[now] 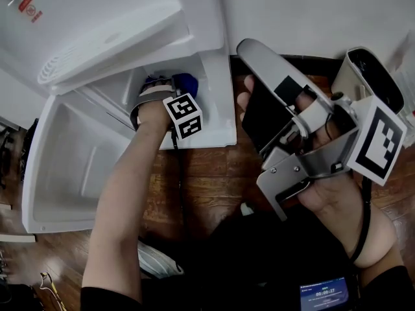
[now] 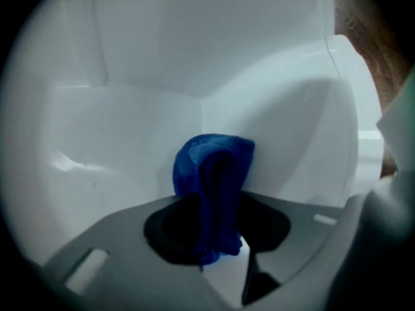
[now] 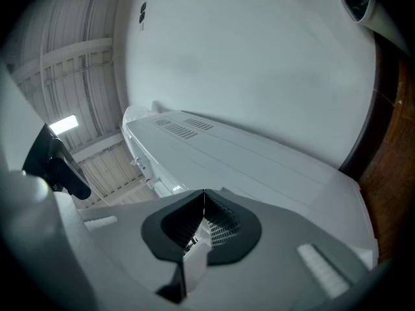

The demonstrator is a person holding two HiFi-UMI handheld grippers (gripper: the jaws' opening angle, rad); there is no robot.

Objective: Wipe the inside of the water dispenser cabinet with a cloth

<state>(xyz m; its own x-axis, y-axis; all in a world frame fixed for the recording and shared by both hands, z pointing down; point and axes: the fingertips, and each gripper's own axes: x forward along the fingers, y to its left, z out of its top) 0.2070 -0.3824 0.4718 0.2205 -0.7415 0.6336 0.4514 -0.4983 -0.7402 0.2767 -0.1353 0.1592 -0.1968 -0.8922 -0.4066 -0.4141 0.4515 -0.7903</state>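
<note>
The water dispenser cabinet [image 1: 219, 76] is white and stands open, its door [image 1: 71, 154] swung out to the cabinet's lower left over the wooden floor [image 1: 207, 173]. The left gripper [image 1: 174, 86] reaches down into the cabinet's opening, with its marker cube [image 1: 183, 115] just at the front edge. In the left gripper view, this gripper [image 2: 214, 238] has its jaws pinched on a folded blue cloth [image 2: 214, 167]. The cloth sticks out past the jaw tips and lies against the white inner wall [image 2: 142, 128], close to the corner where two walls of the cabinet meet. From the head view only a bit of the cloth [image 1: 188, 83] shows beside the hand, inside the cabinet. The right gripper [image 1: 249, 49] is held up outside the cabinet, to its right, and tilted upward. In its own view, the right gripper [image 3: 204, 203] has its jaws pressed together with nothing between them. A small red label [image 1: 29, 6] sits on the dispenser's white top above the cabinet, its print too small to read. A small lit screen [image 1: 324, 295] well below the cabinet shows digits that cannot be made out.
</note>
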